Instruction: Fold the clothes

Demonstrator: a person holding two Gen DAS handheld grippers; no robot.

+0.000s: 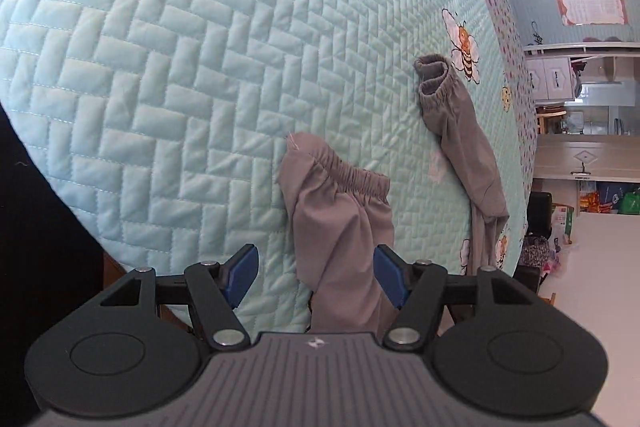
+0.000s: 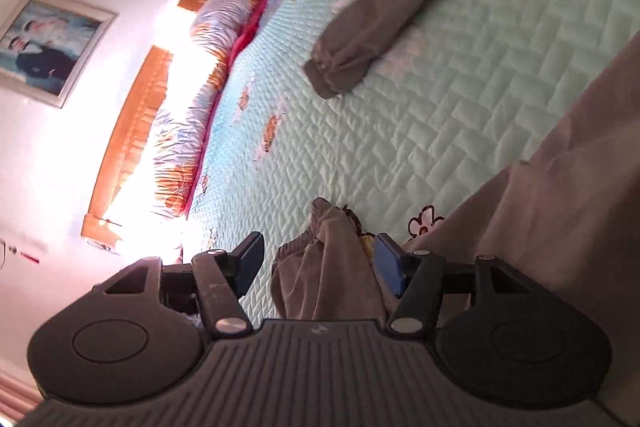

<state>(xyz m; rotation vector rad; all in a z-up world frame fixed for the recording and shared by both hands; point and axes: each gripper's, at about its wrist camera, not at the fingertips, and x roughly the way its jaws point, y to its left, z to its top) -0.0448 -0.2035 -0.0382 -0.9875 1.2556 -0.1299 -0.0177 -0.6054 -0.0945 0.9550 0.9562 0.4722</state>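
Observation:
A grey garment with elastic cuffs lies on a pale green quilted bedspread (image 1: 160,87). In the left wrist view one gathered end (image 1: 340,211) lies between my left gripper's (image 1: 316,273) open blue pads, and a second cuffed part (image 1: 456,115) lies farther right. In the right wrist view my right gripper (image 2: 318,269) is open with a bunched end of the garment (image 2: 328,267) between its pads. Another cuffed part (image 2: 352,51) lies farther off, and more grey cloth (image 2: 560,207) fills the right side.
The bedspread (image 2: 420,131) has bee and flower prints. A wooden headboard (image 2: 132,131) and patterned pillows (image 2: 192,131) are at the far end, with a framed picture (image 2: 48,47) on the wall. Cabinets and shelves (image 1: 584,155) stand past the bed's edge.

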